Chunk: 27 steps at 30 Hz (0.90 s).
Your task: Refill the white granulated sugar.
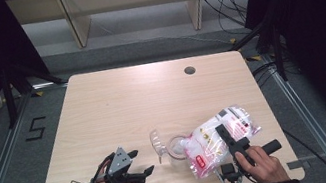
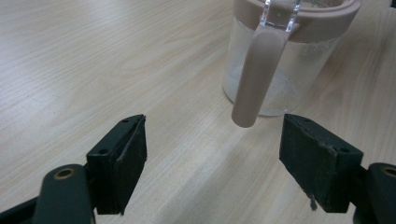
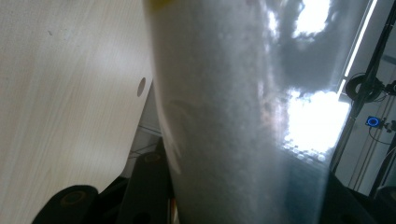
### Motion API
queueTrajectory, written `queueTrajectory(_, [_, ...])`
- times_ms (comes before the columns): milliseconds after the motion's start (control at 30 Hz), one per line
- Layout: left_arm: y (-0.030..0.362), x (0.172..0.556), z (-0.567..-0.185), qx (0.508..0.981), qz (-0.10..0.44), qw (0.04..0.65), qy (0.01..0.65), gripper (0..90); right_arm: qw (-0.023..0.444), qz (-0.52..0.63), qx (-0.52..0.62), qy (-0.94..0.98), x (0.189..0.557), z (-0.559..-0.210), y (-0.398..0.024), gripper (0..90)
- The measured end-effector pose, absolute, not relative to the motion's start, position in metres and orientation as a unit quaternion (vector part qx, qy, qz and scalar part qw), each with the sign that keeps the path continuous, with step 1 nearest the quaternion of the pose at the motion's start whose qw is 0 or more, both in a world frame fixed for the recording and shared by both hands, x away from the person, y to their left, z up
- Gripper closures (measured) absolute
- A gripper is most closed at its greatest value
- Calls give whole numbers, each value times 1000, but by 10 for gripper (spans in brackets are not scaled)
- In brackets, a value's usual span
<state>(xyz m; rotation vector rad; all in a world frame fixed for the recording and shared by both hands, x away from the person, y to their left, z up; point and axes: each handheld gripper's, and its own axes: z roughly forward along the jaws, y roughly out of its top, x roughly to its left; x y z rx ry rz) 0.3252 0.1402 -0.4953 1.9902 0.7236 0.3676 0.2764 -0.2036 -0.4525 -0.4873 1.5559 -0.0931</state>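
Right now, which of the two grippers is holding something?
The right gripper: it grips the white bag. The left gripper is open, empty beside the jug.

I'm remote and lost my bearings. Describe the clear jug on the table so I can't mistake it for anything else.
Start at the wooden table and go to its near edge, between the two grippers. The jug stands just left of the plastic bag of white contents that the right gripper holds over it. It is the clear one with a pinkish-beige rim and handle, its flip lid open.
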Motion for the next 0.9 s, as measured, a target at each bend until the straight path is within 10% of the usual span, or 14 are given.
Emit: queueTrajectory(900, [140, 325, -495, 812, 148, 479, 298, 230, 686, -41, -228, 689, 276, -453, -203, 657])
